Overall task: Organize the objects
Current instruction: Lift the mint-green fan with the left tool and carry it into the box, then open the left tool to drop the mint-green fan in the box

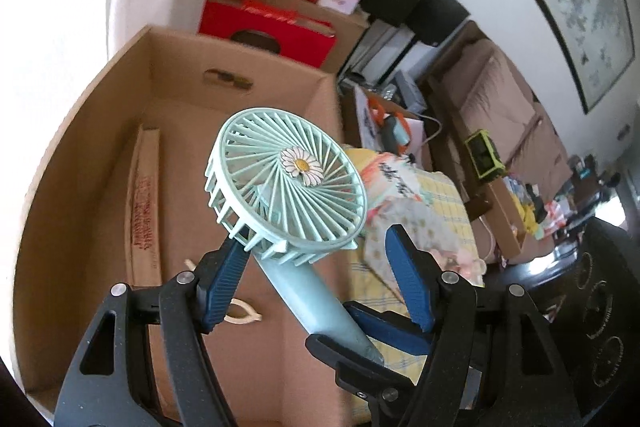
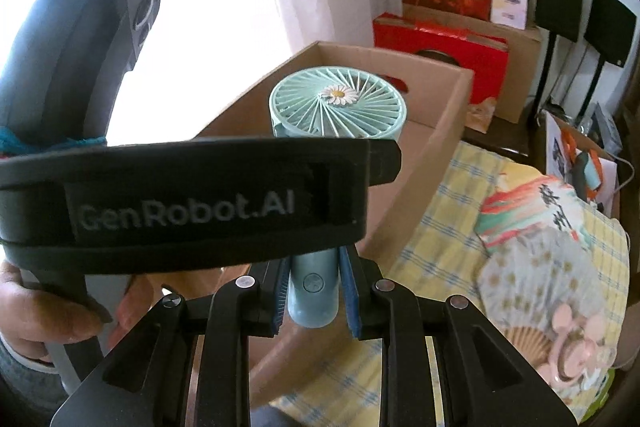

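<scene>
A mint-green handheld fan (image 1: 288,183) with a daisy at its centre is held over the edge of a large open cardboard box (image 1: 120,131). My right gripper (image 2: 314,291) is shut on the fan's handle (image 2: 314,287), and its head (image 2: 338,103) stands upright above the box (image 2: 440,115). My left gripper (image 1: 316,247) is open, its blue pads either side of the fan's neck without gripping. The right gripper's blue finger (image 1: 384,323) shows in the left wrist view against the handle's base. The left gripper's body (image 2: 180,203) crosses the right wrist view.
The box holds a long cardboard strip (image 1: 144,203) and a pale hanger-like piece (image 1: 240,311). A yellow checked cloth (image 2: 448,227) with paper fans (image 2: 532,211) lies beside the box. Red gift boxes (image 1: 272,27), black speakers (image 1: 420,3) and a cluttered sofa (image 1: 500,107) stand behind.
</scene>
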`<state>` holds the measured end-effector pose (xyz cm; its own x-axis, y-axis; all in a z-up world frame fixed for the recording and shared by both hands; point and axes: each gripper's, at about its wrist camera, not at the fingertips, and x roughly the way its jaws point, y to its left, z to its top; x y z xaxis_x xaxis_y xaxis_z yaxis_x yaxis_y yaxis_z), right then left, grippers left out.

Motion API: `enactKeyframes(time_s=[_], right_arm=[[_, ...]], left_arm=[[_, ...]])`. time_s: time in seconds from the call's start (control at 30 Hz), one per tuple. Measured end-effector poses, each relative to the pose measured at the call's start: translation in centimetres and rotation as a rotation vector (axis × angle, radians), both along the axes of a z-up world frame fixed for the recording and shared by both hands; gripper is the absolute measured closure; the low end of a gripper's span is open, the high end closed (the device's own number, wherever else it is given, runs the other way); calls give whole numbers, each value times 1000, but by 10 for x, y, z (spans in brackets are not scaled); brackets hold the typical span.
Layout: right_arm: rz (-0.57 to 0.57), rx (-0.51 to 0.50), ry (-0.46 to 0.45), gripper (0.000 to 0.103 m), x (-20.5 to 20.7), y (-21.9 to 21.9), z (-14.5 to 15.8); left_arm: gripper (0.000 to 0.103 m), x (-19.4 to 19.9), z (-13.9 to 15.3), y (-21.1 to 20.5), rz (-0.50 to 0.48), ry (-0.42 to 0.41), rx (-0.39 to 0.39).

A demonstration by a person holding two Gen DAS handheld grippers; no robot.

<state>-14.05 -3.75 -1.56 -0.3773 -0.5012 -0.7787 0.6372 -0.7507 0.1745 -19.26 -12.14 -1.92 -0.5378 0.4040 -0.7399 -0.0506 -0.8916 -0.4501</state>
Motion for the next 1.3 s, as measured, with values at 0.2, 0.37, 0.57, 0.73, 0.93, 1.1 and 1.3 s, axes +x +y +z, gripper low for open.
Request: enactKeyframes(time_s=[0.2,0.37,0.57,0.73,0.93,1.1,1.3], right_arm=[[4,49,-13,80,-25,-28,-15],[2,81,-28,80,-44,-42,-27],[15,178,2,80,-55,-53,-40],[6,214,14,79,-60,-57,-42],[-9,202,39,69,-53,-49,-31],[-16,156,52,64,-45,-33,-14],[-49,107,66,57,-30,-6,3]], left_arm=[[37,-23,-24,-26,18,-57,24],[37,-45,-43,-37,19,-116,29],[37,-61,-67,-39,12,-188,56],[37,-69,-80,-35,15,-215,34],[37,-71,-88,-40,40,-226,-12],[37,-63,-84,-38,40,-213,-46],[22,-47,-66,-30,38,-170,-108]])
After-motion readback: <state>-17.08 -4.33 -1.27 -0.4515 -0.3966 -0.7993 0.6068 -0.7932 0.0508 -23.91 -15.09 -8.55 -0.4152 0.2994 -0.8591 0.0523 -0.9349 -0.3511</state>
